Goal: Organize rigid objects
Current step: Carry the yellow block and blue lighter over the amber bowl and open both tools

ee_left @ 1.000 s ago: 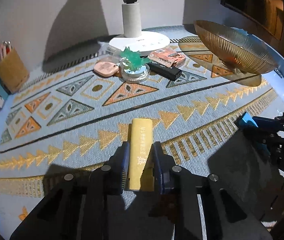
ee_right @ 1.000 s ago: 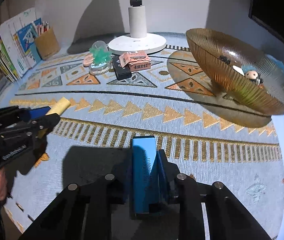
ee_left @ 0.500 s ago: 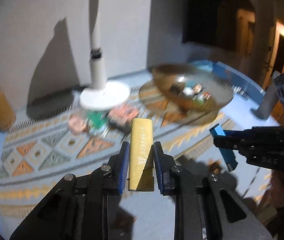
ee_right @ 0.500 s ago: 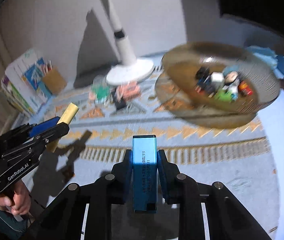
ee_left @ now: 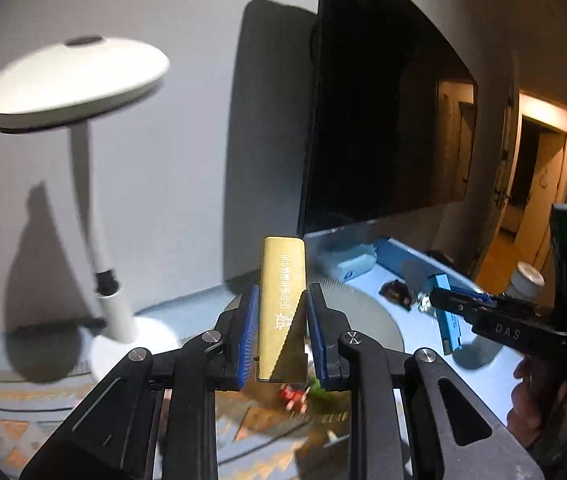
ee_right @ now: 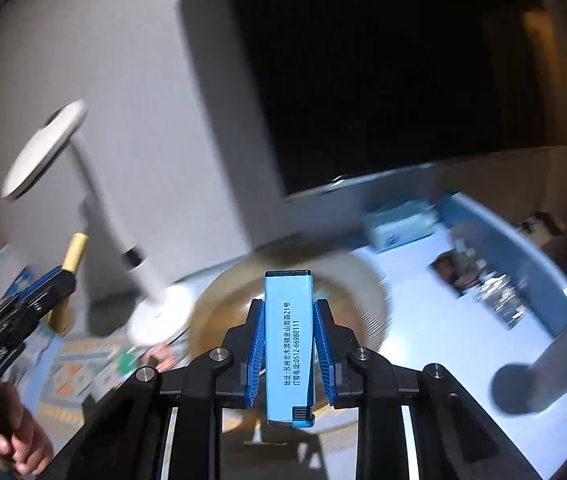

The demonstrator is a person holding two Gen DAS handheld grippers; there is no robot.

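Your left gripper (ee_left: pixel 279 334) is clamping a gold lighter (ee_left: pixel 281 308) between its blue pads, the lighter standing out lengthways past the fingertips with its printed face toward the camera. Your right gripper (ee_right: pixel 286 350) is doing the same with a light blue lighter (ee_right: pixel 288 344), pads pressing on both of its long sides and its dark cap pointing away from you.

You are holding both grippers above the table (ee_right: pixel 463 340), tilted downward. In the right wrist view the amber ribbed bowl (ee_right: pixel 367 288) is sitting directly behind and below the blue lighter, though it is blurred and its contents cannot be made out. In the left wrist view only an edge of that bowl (ee_left: pixel 355 304) is showing past the gold lighter, with some blurred small items lower down between the fingers.

A white desk lamp (ee_left: pixel 75 76) is standing to the left on the patterned mat (ee_left: pixel 11 428), and a dark screen (ee_right: pixel 383 72) is filling the wall behind. Each camera is catching the other gripper at its edge, with your hand (ee_right: pixel 7 436) wrapped around the left handle.
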